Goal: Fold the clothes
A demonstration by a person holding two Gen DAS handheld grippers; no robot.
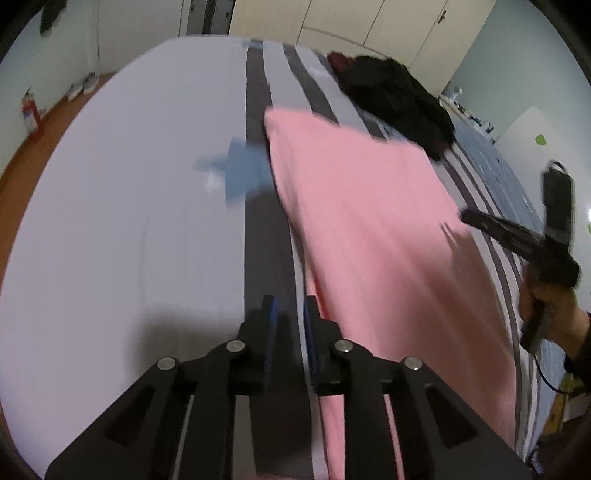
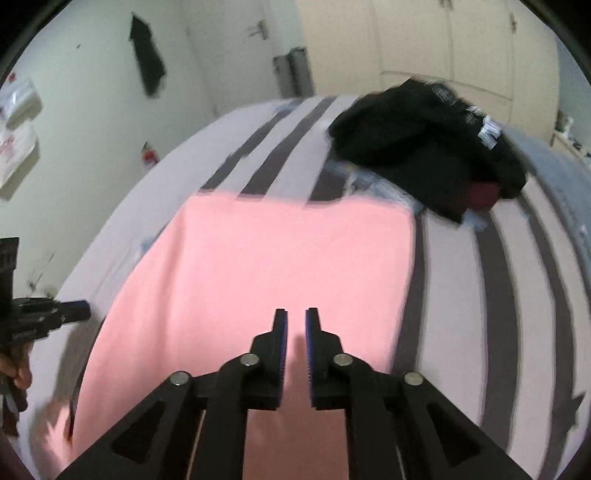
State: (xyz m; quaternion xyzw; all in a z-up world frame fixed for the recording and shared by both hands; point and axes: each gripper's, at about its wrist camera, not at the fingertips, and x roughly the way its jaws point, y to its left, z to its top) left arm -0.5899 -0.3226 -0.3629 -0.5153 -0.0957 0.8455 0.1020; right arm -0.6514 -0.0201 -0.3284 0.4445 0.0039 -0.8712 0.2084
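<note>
A pink garment [image 1: 369,221] lies flat and folded on the striped bed sheet [image 1: 110,184]. It fills the middle of the right wrist view [image 2: 277,251]. My left gripper [image 1: 290,301] hovers over a dark stripe just left of the pink cloth's edge. Its blue pads stand slightly apart and hold nothing. My right gripper [image 2: 296,314] hangs over the near part of the pink garment with a narrow gap between its fingers and no cloth pinched. Each gripper shows in the other view: the right one [image 1: 467,218] at the garment's right edge, the left one [image 2: 79,310] at its left.
A heap of black clothes [image 1: 399,96] [image 2: 424,147] lies on the bed beyond the pink garment. Cream wardrobe doors [image 1: 369,22] stand behind the bed. A fire extinguisher [image 1: 31,114] and shoes [image 1: 83,85] sit on the wooden floor at the left.
</note>
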